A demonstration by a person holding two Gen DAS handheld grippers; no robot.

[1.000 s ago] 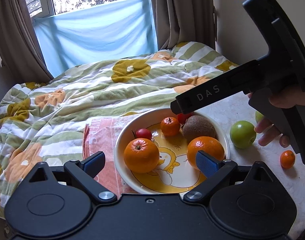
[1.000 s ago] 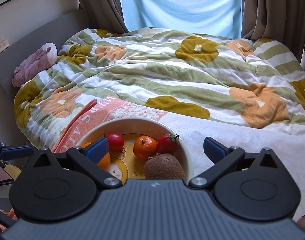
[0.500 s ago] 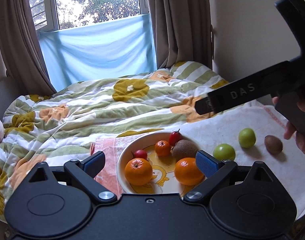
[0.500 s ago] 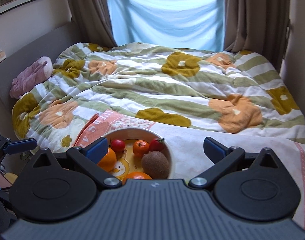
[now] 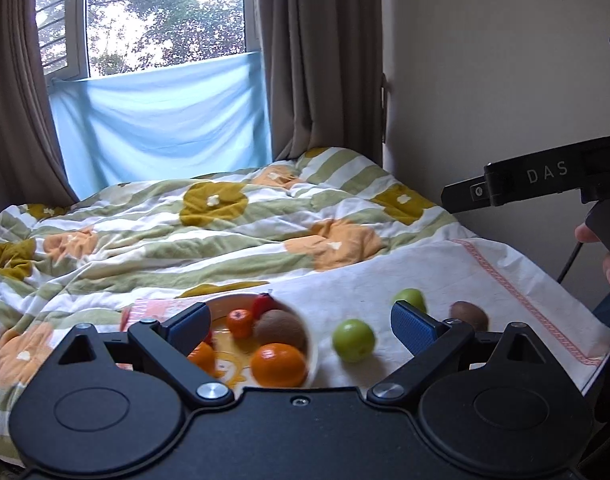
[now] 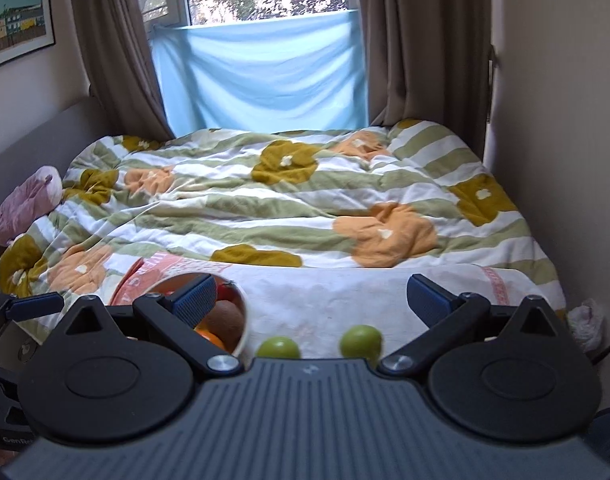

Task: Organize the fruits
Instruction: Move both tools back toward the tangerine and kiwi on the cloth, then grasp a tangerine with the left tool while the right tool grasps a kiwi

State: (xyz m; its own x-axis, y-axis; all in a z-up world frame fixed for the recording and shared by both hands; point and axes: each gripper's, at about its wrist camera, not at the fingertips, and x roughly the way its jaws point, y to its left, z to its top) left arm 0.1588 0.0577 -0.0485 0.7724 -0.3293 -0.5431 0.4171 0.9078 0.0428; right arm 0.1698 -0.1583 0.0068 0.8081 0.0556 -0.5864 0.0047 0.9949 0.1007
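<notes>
— Lit softly by daylight through the window (image 5: pixel 157 20), blown out at upper left; strong fisheye bending at frame edges.
— Motion blur low in frame, smearing the green fruit (image 5: pixel 353 339); faint shadows only.

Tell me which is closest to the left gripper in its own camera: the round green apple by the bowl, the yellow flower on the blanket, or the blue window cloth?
From the left gripper:
1. Round green apple, just ahead, right of the bowl.
2. Yellow flower, mid-blanket.
3. Blue window cloth, farthest back.
</notes>
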